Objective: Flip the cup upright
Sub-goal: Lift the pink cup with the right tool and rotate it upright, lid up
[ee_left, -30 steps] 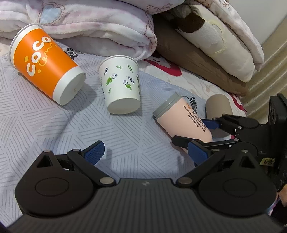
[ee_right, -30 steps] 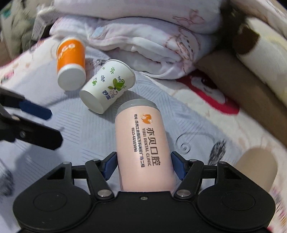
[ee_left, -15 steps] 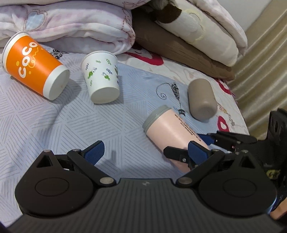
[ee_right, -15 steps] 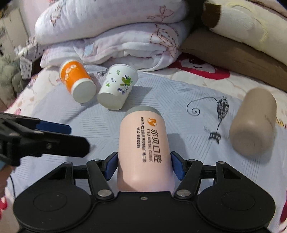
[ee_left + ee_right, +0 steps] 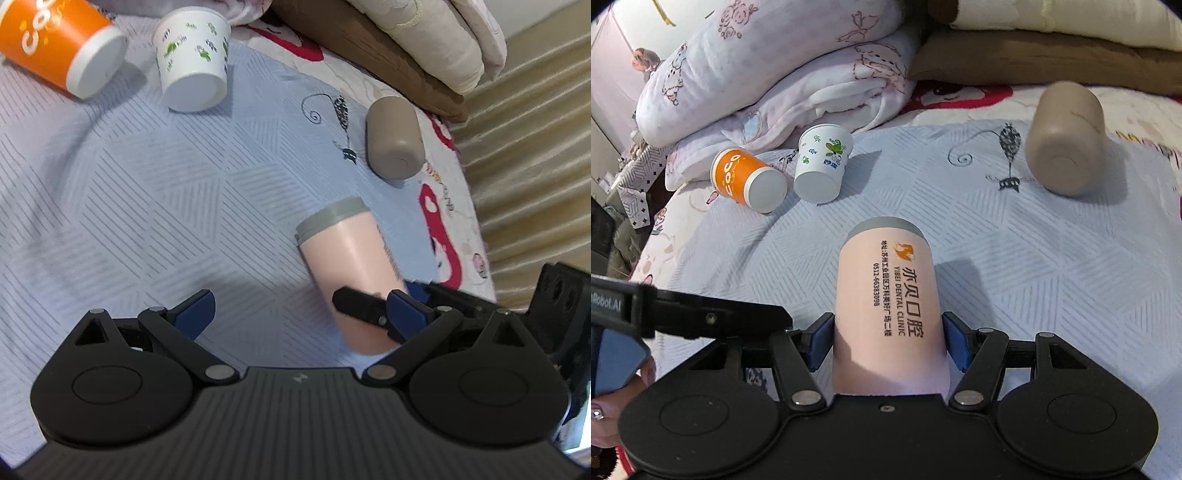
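Observation:
A pink cup [image 5: 888, 314] with a grey rim band and dental clinic print is gripped by my right gripper [image 5: 888, 343], which is shut on its body and holds it above the bed, grey rim pointing away. In the left wrist view the same pink cup [image 5: 347, 258] hangs tilted over the sheet with the right gripper's fingers [image 5: 362, 304] clamped near its base. My left gripper [image 5: 299, 310] is open and empty, close beside the cup; its arm also shows in the right wrist view [image 5: 701, 314].
An orange paper cup [image 5: 746, 179], a white leaf-print paper cup [image 5: 822, 166] and a tan cup [image 5: 1065, 140] lie on their sides on the pale blue bed sheet [image 5: 1034, 258]. Folded blankets [image 5: 783, 81] and pillows line the far side. The bed edge and curtain [image 5: 524, 147] are on the right.
My right gripper has lifted the pink cup higher off the sheet and drawn it back toward me. The left gripper has moved closer over the bed, still open.

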Motion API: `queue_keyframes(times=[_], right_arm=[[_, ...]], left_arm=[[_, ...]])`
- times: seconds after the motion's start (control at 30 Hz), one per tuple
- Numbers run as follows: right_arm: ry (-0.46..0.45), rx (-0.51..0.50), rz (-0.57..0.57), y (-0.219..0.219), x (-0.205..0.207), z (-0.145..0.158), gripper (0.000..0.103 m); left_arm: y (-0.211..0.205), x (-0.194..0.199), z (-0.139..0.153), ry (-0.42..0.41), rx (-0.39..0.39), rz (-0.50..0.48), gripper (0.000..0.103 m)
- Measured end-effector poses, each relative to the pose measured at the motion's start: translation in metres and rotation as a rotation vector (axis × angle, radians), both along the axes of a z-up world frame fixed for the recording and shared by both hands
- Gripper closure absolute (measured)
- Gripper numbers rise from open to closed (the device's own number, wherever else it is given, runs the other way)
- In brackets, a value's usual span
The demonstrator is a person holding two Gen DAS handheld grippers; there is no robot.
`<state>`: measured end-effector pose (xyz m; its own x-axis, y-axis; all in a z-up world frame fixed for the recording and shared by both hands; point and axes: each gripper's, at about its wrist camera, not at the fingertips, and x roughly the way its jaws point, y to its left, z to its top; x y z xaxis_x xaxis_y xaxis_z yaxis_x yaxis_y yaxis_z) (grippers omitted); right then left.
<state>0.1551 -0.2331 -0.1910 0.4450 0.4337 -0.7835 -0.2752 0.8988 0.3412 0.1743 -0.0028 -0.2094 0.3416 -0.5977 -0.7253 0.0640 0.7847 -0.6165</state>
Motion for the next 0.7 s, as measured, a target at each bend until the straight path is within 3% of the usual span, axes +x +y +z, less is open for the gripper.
queue_keyframes(times=[0.3,0.57,0.7], right_arm=[[0.034,0.049,0.007,-0.002,-0.012,-0.009,0.035],[0.055,0.084,0.038,0.0,-0.014,-0.011,0.035],[0.061,0.097,0.05,-0.001,-0.014,-0.012,0.035]], left_arm=[[-0.023,-0.001,-0.013,0.059,-0.036,-0.028,0.005],[-0.036,0.0,-0.015,0.043,-0.046,-0.048,0.033],[-0.041,0.001,-0.018,0.053,-0.047,-0.054,0.034]])
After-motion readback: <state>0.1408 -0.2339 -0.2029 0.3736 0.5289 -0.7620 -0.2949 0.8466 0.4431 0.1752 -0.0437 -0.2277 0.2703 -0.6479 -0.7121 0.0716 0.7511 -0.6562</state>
